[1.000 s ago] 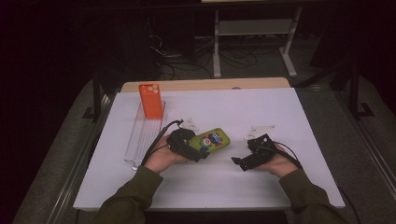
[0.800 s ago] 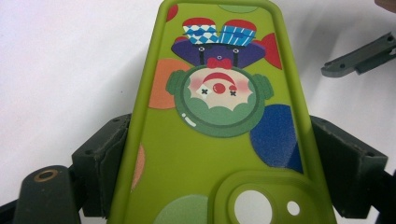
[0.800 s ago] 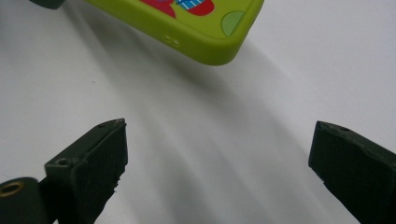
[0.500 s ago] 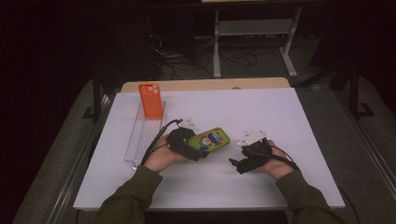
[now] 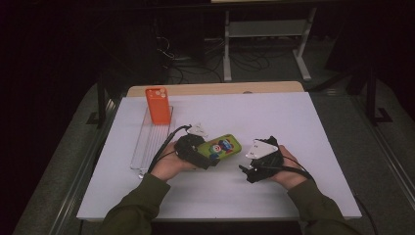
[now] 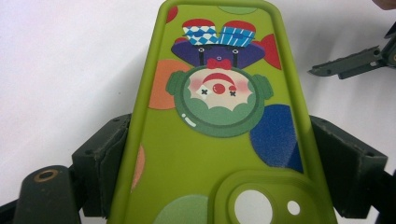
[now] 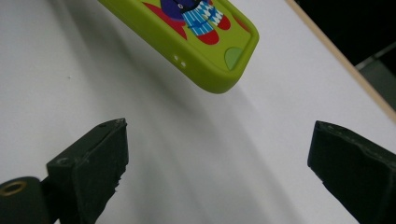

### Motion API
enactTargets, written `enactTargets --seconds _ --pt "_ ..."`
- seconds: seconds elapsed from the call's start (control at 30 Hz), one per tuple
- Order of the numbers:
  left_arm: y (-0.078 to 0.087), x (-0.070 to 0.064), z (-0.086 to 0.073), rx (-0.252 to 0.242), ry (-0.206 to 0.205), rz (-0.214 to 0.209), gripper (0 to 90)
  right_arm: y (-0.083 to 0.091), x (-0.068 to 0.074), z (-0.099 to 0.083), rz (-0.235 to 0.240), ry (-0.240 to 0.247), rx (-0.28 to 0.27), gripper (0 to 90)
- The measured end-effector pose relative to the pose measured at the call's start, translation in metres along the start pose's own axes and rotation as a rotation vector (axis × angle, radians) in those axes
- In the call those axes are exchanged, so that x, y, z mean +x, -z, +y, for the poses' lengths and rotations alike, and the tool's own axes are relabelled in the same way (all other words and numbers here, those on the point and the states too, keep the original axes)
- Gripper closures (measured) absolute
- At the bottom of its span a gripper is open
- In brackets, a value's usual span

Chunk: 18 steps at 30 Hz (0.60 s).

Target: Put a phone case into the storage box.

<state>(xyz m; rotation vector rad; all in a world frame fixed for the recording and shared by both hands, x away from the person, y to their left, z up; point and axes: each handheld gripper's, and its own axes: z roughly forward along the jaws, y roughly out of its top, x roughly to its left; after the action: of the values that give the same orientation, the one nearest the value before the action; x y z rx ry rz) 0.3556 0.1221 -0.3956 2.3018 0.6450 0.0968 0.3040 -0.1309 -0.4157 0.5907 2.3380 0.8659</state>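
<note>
- High view: the left gripper (image 5: pixel 211 157) has a lime-green rubbery phone case with a cartoon clown print (image 5: pixel 224 146) pinched over the middle of the white table (image 5: pixel 293 117). The right gripper (image 5: pixel 246 172) sits just beside it, jaws spread.
- Left gripper view: jaws clamp the case's long edges (image 6: pixel 219 121); clown is upside down, camera cutout nearest.
- Right gripper view: jaws wide apart, holding nothing, case corner (image 7: pixel 205 42) just ahead, lifted off the table.
</note>
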Motion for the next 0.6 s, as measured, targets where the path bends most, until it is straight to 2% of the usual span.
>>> enactTargets --seconds 0.13,0.2,0.23,0.27,0.33,0.37,0.4,0.47,0.57,0.6 --pt "0.0 0.0 0.0 -0.002 -0.002 -0.001 15.0 0.001 0.002 0.001 -0.03 0.043 -0.01 4.8" --pt "-0.002 -0.002 0.0 -0.017 0.016 0.0 15.0 0.001 0.004 0.001 -0.042 0.064 -0.011 5.0" --pt "-0.001 -0.001 0.0 -0.005 0.002 0.0 15.0 0.0 0.004 0.001 -0.051 0.081 -0.011 4.9" --pt "-0.002 -0.002 0.0 -0.016 0.014 0.0 15.0 0.0 0.006 0.001 -0.057 0.084 -0.008 5.0" --pt "-0.002 -0.002 0.0 -0.016 0.014 -0.001 15.0 0.0 0.007 0.002 -0.073 0.115 -0.013 5.0" --pt "-0.001 -0.001 0.0 -0.004 0.0 -0.002 15.0 0.0 0.008 0.002 -0.076 0.118 -0.011 5.1" --pt "-0.002 -0.002 0.0 -0.02 0.018 -0.001 15.0 0.0 0.009 0.002 -0.085 0.13 -0.013 5.3" --pt "-0.002 -0.002 0.0 -0.025 0.025 -0.001 15.0 0.0 0.01 0.002 -0.1 0.152 -0.014 5.3" --pt "-0.003 -0.003 0.0 -0.027 0.03 -0.004 15.0 0.0 0.012 0.003 -0.135 0.21 -0.009 5.5" --pt "-0.002 -0.002 0.0 -0.021 0.022 -0.005 15.0 0.0 0.013 0.003 -0.14 0.214 -0.013 5.6"
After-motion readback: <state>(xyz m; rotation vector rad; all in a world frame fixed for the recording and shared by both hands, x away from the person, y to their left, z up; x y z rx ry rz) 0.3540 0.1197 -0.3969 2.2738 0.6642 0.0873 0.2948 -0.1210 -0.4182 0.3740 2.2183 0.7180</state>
